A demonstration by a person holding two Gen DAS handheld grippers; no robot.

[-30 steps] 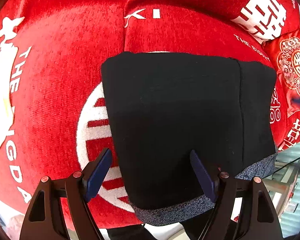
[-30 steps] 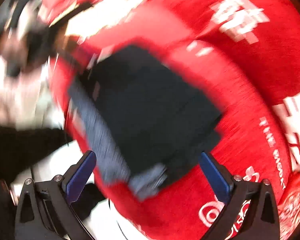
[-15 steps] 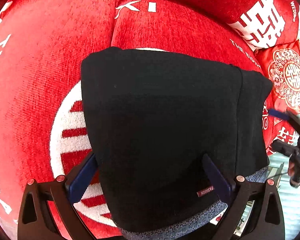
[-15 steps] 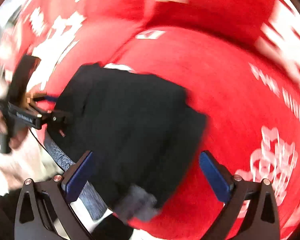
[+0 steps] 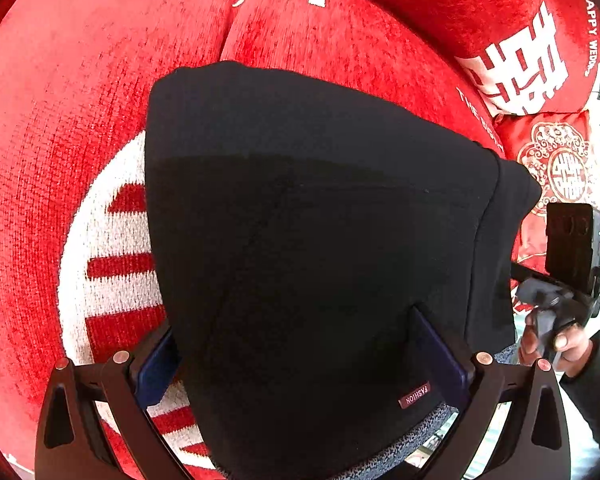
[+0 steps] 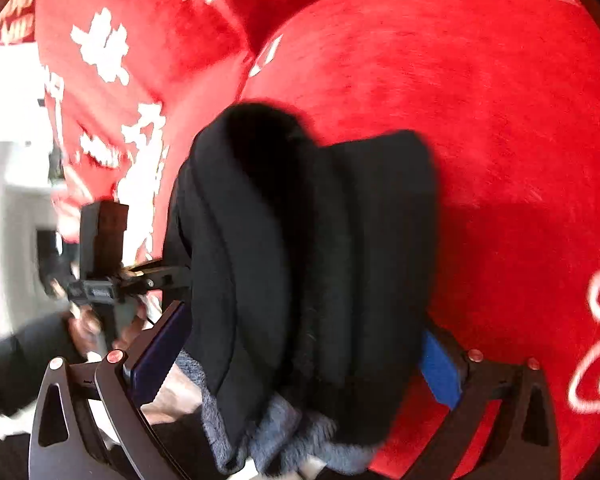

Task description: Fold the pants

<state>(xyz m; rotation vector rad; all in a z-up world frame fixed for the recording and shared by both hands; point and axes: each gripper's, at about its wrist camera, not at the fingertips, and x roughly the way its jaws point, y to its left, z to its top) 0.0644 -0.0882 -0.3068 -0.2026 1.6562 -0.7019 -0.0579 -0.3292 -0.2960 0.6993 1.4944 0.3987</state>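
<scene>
Both grippers are straddling the near edge of the folded pants [image 5: 320, 240] – left gripper [image 5: 300, 354] having just opened wide, right gripper [image 6: 300, 354] spread too, seemingly ungripped – likely readying another fold on the red cover [image 5: 60, 120].

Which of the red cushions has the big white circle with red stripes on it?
The red seat cushion lying directly under the folded black pants. The back cushions show white characters or lettering instead, and the small pillow a fine ornamental medallion.

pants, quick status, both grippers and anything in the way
Left gripper jaws just opened wide, straddling the folded black pants, not pinching. Right gripper open astride the pants' side edge. Pants lie folded on the red cushion. Nothing in the way.
</scene>
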